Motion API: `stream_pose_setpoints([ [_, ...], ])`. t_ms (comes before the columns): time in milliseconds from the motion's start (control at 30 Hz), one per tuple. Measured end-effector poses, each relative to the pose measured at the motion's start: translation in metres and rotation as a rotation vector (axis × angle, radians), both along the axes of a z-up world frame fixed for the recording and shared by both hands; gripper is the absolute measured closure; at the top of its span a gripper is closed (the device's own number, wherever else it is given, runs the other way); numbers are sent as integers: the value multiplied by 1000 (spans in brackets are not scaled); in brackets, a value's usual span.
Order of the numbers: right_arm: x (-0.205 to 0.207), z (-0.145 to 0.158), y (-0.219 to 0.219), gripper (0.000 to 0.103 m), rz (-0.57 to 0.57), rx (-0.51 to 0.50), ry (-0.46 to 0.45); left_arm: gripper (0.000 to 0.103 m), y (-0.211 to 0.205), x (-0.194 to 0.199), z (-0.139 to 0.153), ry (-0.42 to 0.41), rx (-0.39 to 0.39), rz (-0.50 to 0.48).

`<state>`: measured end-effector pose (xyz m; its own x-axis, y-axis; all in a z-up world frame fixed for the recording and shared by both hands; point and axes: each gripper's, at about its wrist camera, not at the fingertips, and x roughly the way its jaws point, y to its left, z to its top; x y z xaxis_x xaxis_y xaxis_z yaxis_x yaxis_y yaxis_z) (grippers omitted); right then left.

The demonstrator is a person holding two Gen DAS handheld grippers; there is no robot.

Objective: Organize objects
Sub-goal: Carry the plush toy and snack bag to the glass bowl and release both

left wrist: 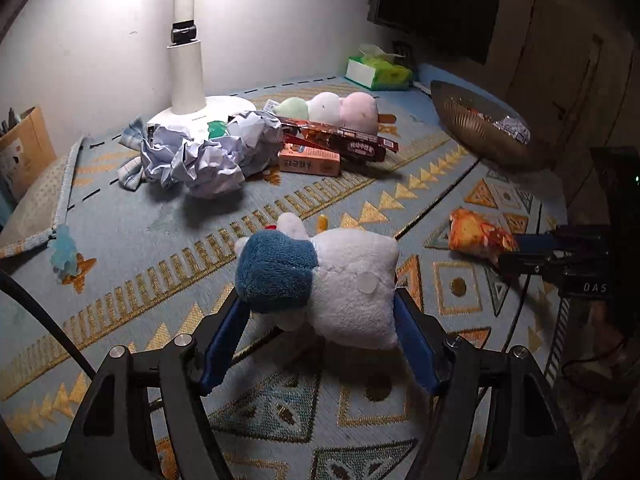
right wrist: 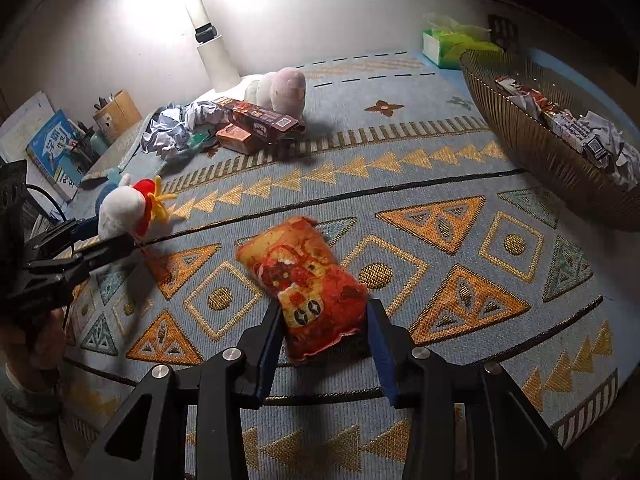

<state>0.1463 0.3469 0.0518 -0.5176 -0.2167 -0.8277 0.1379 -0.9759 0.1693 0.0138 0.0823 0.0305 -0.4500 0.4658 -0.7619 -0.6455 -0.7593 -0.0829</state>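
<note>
Plush toys on both sides now! The left tongs (left wrist: pixel 320 312) straddle the blue-and-white plush doll (left wrist: pixel 320 280) lying on the patterned cloth of the table (left wrist: pixel 160 240), blue pads against its flanks, jaws spread wide around the body — whether they are squeezing it, the pictures do not settle. Over on the right, the right tongs (right wrist: pixel 324 328) bracket the near end of the orange-red plush pouch (right wrist: pixel 308 284), pads just beside its edges; a firm grip cannot be confirmed there either.

And the scoreboard? The ribbed bowl (right wrist: pixel 540 148) at the far right already carries snack packets and crumpled paper, so part of the sorting looks done. Plenty remains: a heap of crumpled paper (left wrist: pixel 208 156), two snack boxes (left wrist: pixel 332 148) and a pastel three-ball plush (left wrist: pixel 328 108) sit clustered by the lamp base (left wrist: pixel 188 80). The tissue box (left wrist: pixel 378 72) stands at the back. By this reckoning, roughly midway, with both toys on the cloth.
</note>
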Motion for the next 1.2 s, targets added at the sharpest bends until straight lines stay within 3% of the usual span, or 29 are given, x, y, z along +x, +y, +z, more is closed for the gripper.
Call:
stream_pose_setpoints([
  [67, 6, 3, 0, 61, 29, -20, 2, 27, -5, 5, -8, -25, -46, 19],
  [133, 11, 5, 0, 61, 60, -38, -1, 27, -20, 7, -13, -80, -34, 41],
  [300, 23, 9, 9, 61, 83, -43, 17, 26, -60, 16, -9, -113, -1, 159],
  [367, 22, 9, 13, 61, 73, -42, 20, 26, -73, 18, -2, -152, 83, 189],
  [433, 19, 7, 16, 61, 63, -63, 15, 26, -76, 22, 7, -190, 213, 174],
  [500, 17, 6, 19, 61, 59, -82, 10, 23, -67, 23, 13, -210, 290, 151],
  [567, 17, 5, 19, 60, 65, -87, 5, 11, -48, 19, 13, -202, 279, 202],
  [700, 18, 4, 21, 60, 62, -68, 15, 10, -21, 3, 4, -133, 196, 373],
  [767, 18, 6, 22, 56, 58, -50, 31, 11, -12, -6, -10, -192, 160, 401],
  [833, 16, 9, 23, 34, 53, -37, 60, 11, -8, -1, -11, -152, 162, 417],
  [867, 15, 10, 23, 30, 51, -34, 79, 11, -7, 1, -10, -142, 165, 418],
  [933, 11, 11, 18, 29, 61, -24, 95, 15, -8, 1, -11, -148, 199, 437],
  [1033, -1, 6, 6, 29, 78, 6, 96, 46, -5, -1, -15, -111, 164, 458],
  [1100, -7, -1, -3, 29, 92, 35, 91, 53, -6, 0, -16, -101, 190, 437],
  [1200, -11, -12, -14, 28, 92, 99, 95, 53, -13, 4, -16, -80, 220, 454],
])
